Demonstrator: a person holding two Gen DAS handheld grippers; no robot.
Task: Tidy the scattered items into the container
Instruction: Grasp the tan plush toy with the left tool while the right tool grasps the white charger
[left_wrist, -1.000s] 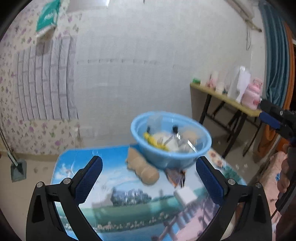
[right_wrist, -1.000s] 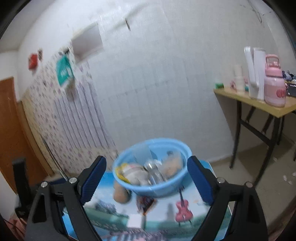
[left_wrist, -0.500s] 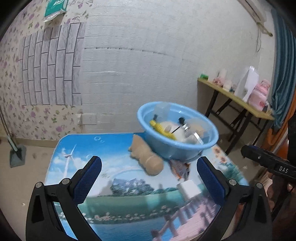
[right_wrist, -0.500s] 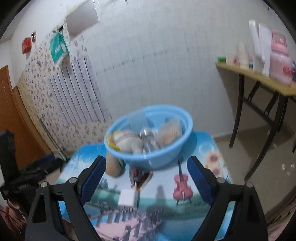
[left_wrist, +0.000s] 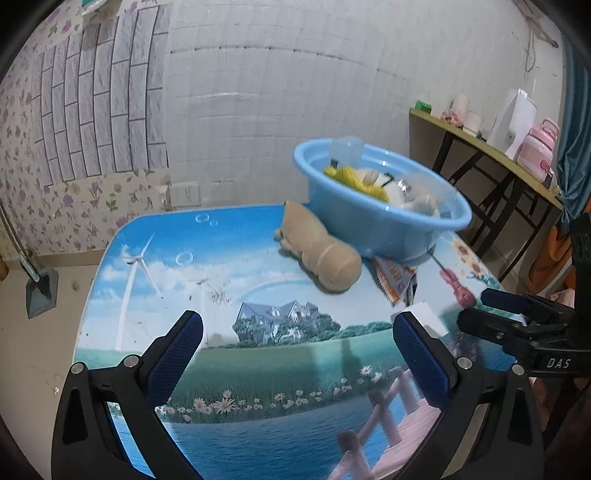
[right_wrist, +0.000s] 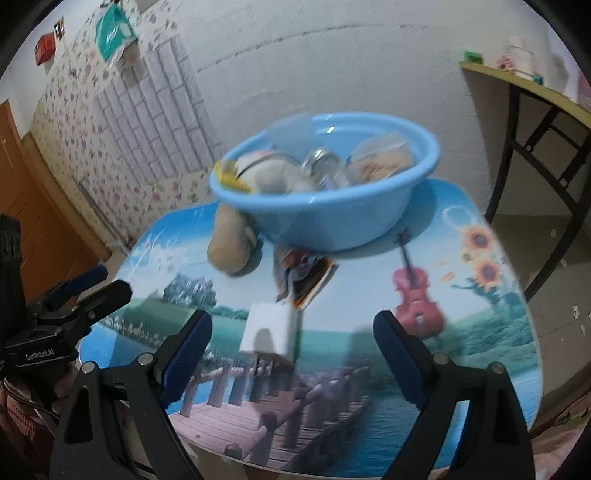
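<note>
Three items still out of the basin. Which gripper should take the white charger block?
Right. The right gripper is open with the white charger block lined up just ahead of its jaws. The left gripper, also open, faces bare table; the block sits off by its right finger.

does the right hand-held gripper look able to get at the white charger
Probably yes: the right hand-held gripper is open and the white charger lies just ahead between its fingers on the table, with nothing in between.
</note>
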